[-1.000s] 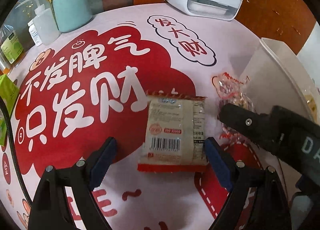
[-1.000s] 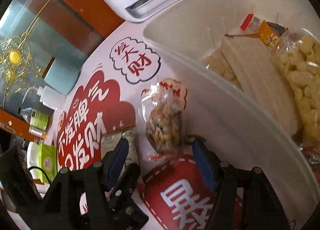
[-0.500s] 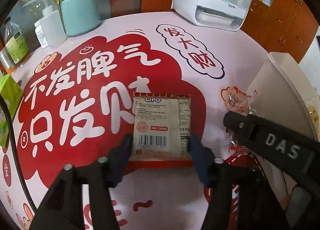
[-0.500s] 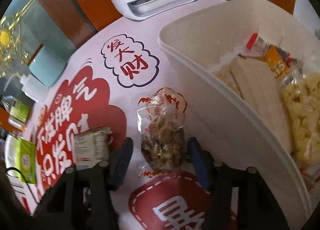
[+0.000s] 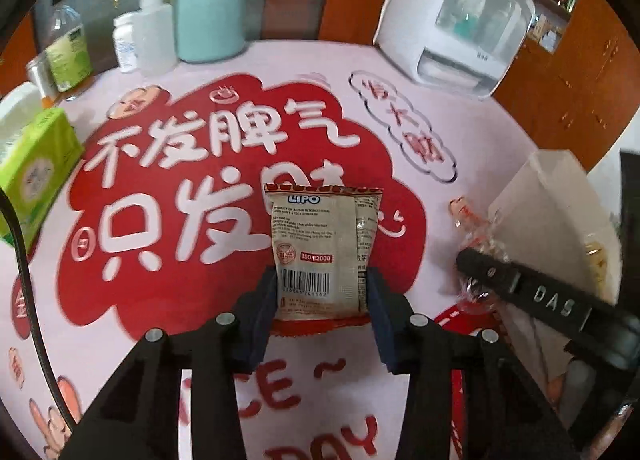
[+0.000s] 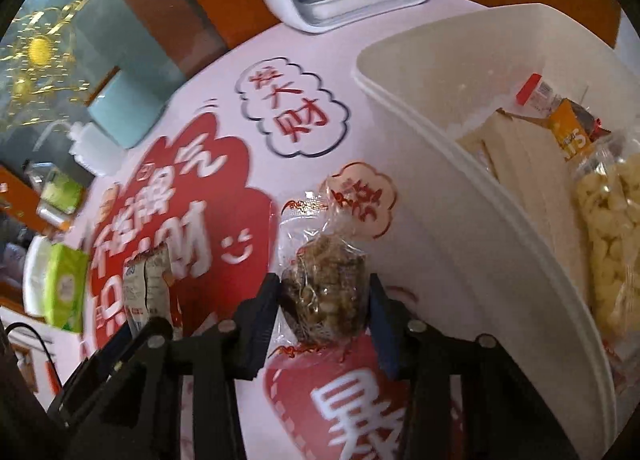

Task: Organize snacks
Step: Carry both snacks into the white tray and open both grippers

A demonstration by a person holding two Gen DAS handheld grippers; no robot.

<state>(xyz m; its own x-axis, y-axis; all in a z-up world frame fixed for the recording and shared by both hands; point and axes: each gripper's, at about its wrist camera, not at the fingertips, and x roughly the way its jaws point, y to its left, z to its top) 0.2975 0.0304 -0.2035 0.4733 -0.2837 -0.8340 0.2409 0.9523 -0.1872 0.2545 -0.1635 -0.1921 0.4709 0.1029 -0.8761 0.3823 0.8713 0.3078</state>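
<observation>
My left gripper is shut on a beige LiPO snack packet with red edges and a barcode, lifted above the mat. My right gripper is shut on a clear bag of brown nut snacks, held beside the white bin. The bin holds several snack packs, among them puffed snacks and an orange packet. The right gripper's arm and the clear bag show at the right of the left wrist view. The LiPO packet shows at the left of the right wrist view.
A red and white printed mat covers the table. A white appliance stands at the back. A teal canister, squeeze bottle, other bottles and a green tissue pack stand at the back left.
Both grippers went from open to shut: the left on the LiPO packet, the right on the nut bag. Both packets have risen off the mat.
</observation>
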